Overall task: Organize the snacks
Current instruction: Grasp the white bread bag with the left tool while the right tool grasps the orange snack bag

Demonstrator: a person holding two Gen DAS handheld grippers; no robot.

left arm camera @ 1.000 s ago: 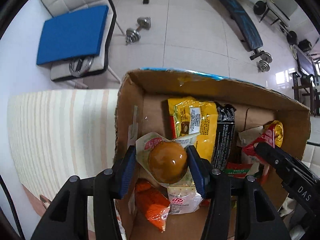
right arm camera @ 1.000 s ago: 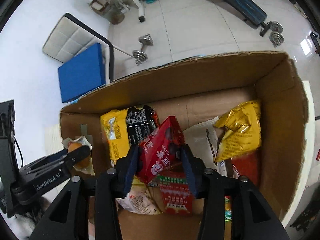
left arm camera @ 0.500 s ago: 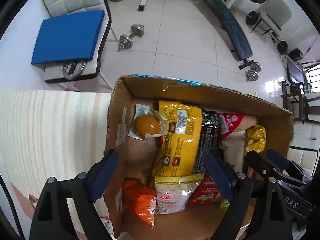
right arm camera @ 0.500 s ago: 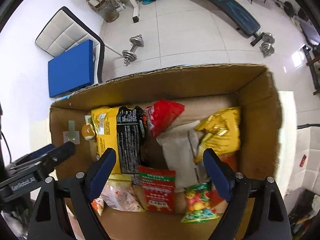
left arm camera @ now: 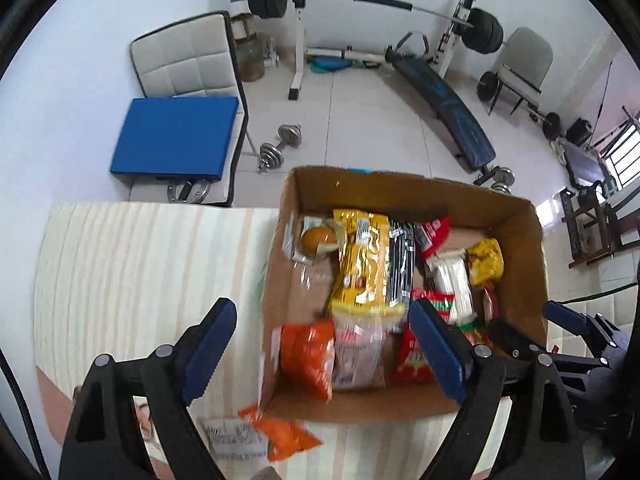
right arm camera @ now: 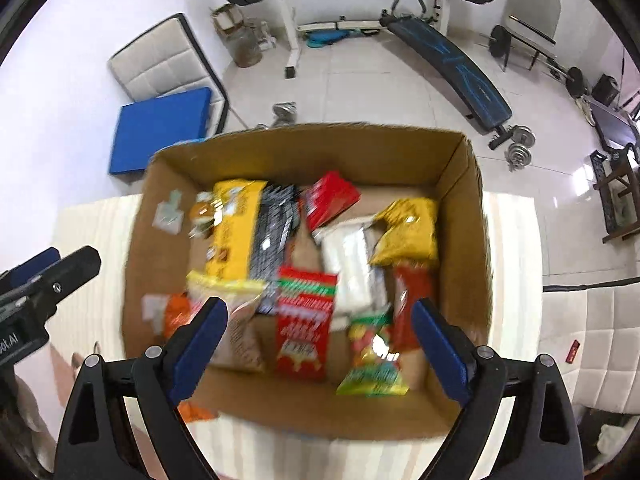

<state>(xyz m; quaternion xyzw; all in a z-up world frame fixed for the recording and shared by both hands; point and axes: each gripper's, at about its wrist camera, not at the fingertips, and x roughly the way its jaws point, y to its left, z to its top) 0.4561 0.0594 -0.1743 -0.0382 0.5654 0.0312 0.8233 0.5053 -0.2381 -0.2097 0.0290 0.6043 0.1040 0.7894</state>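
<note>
An open cardboard box (left arm camera: 400, 188) (right arm camera: 304, 148) stands on the striped tablecloth (left arm camera: 140, 272) and holds several snack packets. A wrapped brown bun (left arm camera: 318, 238) lies in its far left corner. Beside the bun is a yellow-and-black bag (left arm camera: 364, 264) (right arm camera: 240, 232), and a red packet (left arm camera: 434, 232) (right arm camera: 330, 198) lies toward the back. My left gripper (left arm camera: 322, 312) hangs open above the box's near left edge with nothing between its fingers. Over the near side of the box, my right gripper (right arm camera: 319, 308) has its jaws still opening, with nothing between them. An orange packet (left arm camera: 280, 436) lies on the table in front of the box.
Beyond the table stand a white chair with a blue cushion (left arm camera: 176, 144), a dumbbell (left arm camera: 280, 146) on the tiled floor, and a weight bench (left arm camera: 444, 100) with a barbell rack. A white padded seat (right arm camera: 600, 340) is to the right of the table.
The left gripper let go of the wrapped bun and the right let go of the red packet; both lie in the box. Both grippers opened wide and rose back from the box.
</note>
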